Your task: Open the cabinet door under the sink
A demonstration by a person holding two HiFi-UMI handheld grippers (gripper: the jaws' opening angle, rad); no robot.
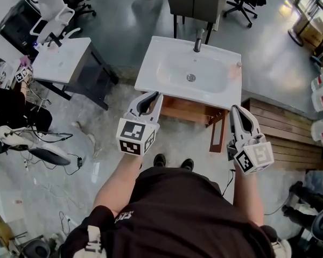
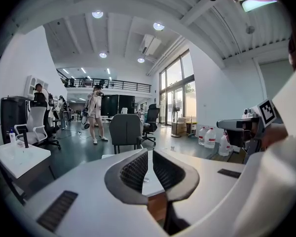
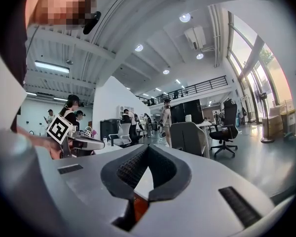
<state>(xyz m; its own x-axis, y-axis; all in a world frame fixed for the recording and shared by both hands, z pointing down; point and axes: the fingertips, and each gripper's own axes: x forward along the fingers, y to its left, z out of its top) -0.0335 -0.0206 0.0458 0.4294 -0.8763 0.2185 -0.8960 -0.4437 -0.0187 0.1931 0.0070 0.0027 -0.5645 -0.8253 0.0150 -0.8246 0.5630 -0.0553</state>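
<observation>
Open-plan office: sink (image 1: 156, 69) rim hides most of cabinet (image 1: 183, 112). Left gripper (image 1: 153, 95) narrowly parted, empty; right gripper (image 1: 236, 109) closed, empty.

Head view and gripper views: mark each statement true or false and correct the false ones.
1. The sink is white, with a dark tap at its back. True.
2. The right gripper's jaws stand wide apart. False: they are together, with nothing between them.
3. A wooden cabinet door stands swung out below the sink's right end. True.
4. The left gripper grips the tap. False: it is at the sink's front edge, holding nothing.
</observation>
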